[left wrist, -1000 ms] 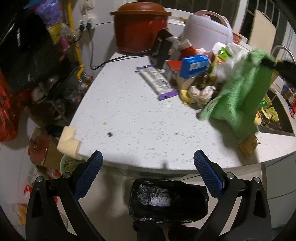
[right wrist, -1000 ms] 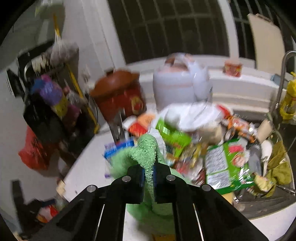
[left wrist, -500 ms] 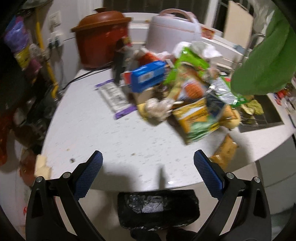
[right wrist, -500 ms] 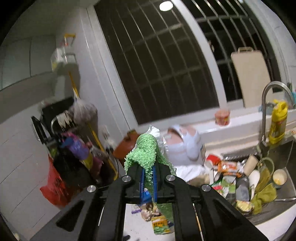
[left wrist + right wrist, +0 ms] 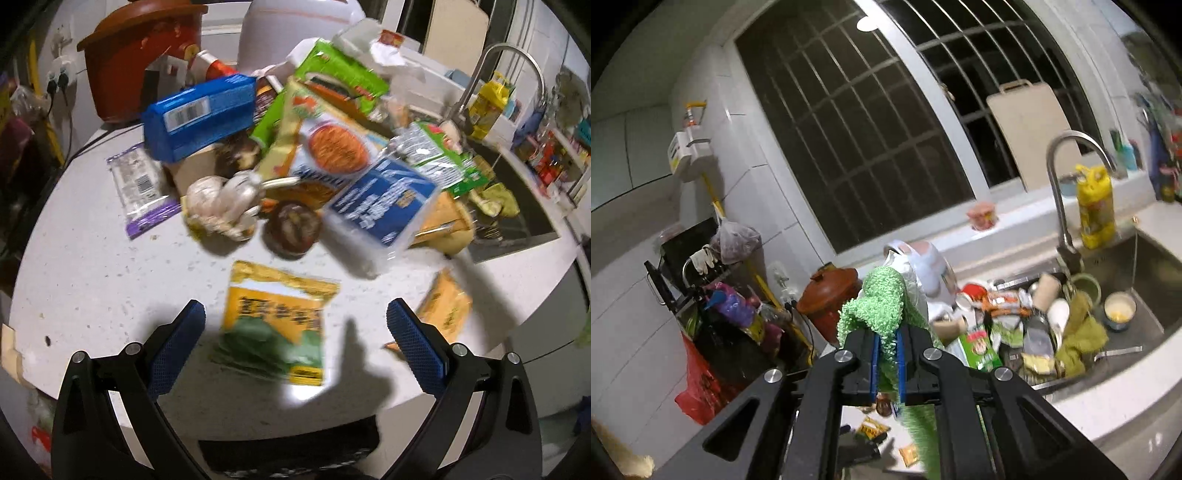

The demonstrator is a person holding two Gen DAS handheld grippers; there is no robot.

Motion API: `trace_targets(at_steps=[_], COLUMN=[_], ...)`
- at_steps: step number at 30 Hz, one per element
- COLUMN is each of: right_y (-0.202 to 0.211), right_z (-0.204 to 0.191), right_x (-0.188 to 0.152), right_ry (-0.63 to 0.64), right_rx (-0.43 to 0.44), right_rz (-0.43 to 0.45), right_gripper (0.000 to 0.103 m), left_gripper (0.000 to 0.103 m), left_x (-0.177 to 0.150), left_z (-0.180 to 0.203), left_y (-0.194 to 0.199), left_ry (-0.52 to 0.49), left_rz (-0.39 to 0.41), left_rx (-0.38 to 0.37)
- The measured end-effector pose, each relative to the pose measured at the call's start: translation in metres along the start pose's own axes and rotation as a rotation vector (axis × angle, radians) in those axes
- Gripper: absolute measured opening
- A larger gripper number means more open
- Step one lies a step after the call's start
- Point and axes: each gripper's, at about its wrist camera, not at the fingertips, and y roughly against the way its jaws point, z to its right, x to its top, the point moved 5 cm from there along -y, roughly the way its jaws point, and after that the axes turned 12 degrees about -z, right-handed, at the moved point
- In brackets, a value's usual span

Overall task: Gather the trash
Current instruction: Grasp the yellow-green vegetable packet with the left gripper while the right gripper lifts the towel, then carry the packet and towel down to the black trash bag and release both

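A heap of trash lies on the white counter (image 5: pixel 92 266): a yellow snack packet (image 5: pixel 275 321) near the front edge, a blue-and-white wrapper (image 5: pixel 384 199), a blue box (image 5: pixel 199 114), green packets (image 5: pixel 343 77) and crumpled tissue (image 5: pixel 221 206). My left gripper (image 5: pixel 295 343) is open and empty, its fingertips either side of the yellow packet, above it. My right gripper (image 5: pixel 887 363) is shut on a green fluffy cloth (image 5: pixel 879 306), held high above the counter. The black-lined bin (image 5: pixel 295 448) sits below the counter's front edge.
A red pot (image 5: pixel 144 55) and a white rice cooker (image 5: pixel 295 29) stand at the back. The sink (image 5: pixel 1108 325) at the right holds dishes and a yellow-green rag, with a tap (image 5: pixel 1063 192) and a yellow bottle (image 5: pixel 1095 206). A small orange packet (image 5: pixel 443 306) lies near the counter edge.
My left gripper has moved forward and right over the counter, closer to the heap; packets have slid toward the front edge. My right gripper has stayed lifted high with the green cloth.
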Motion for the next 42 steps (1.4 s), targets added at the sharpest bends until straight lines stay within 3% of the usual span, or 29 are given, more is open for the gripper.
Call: trace_targets(at_steps=[2, 6, 8, 9, 13, 18, 22, 27, 30, 34, 38, 42], right_y=[-0.005, -0.016, -0.020, -0.021, -0.026, -0.035, -0.038, -0.032, -0.039, -0.072, -0.129, -0.198], right_z=[0.009, 0.019, 0.021, 0.022, 0.016, -0.003, -0.026, -0.052, -0.065, -0.068, -0.051, -0.017], right_x=[-0.010, -0.027, -0.031, -0.032, -0.036, -0.039, -0.043, -0.053, -0.075, -0.120, -0.196, -0.300], right_ry=[-0.020, -0.045, -0.053, -0.055, -0.046, -0.007, 0.034, 0.074, 0.089, 0.101, 0.113, 0.142], right_rx=[-0.009, -0.013, -0.011, -0.011, -0.001, 0.035, 0.093, 0.203, 0.257, 0.242, 0.173, 0.082], right_rz=[-0.022, -0.066, -0.081, -0.084, -0.095, -0.119, -0.145, -0.193, -0.276, -0.441, -0.642, -0.841], right_gripper=[0.007, 0.007, 0.007, 0.007, 0.008, 0.008, 0.008, 0.008, 0.008, 0.008, 0.008, 0.008], left_gripper=[0.096, 0.091, 0.073, 0.055, 0.050, 0.048, 0.048, 0.047, 0.048, 0.048, 0.048, 0.047], left_x=[0.000, -0.002, -0.005, -0.007, -0.007, -0.016, -0.025, -0.056, -0.091, -0.131, -0.176, -0.220], left_z=[-0.007, -0.012, -0.013, -0.013, -0.020, -0.034, -0.046, -0.050, -0.054, -0.058, -0.073, -0.092], left_y=[-0.006, -0.017, -0.014, -0.012, -0.005, 0.011, 0.050, 0.106, 0.121, 0.087, 0.025, -0.064], left_ry=[-0.017, -0.043, -0.072, -0.088, -0.051, -0.013, 0.012, -0.042, -0.058, -0.027, 0.014, 0.069], left_rz=[-0.006, -0.032, -0.005, 0.005, 0.005, 0.020, 0.061, 0.099, 0.062, -0.033, -0.156, -0.311], left_rx=[0.019, -0.033, -0.013, 0.004, -0.099, -0.161, -0.229, -0.272, -0.280, -0.261, -0.206, -0.143])
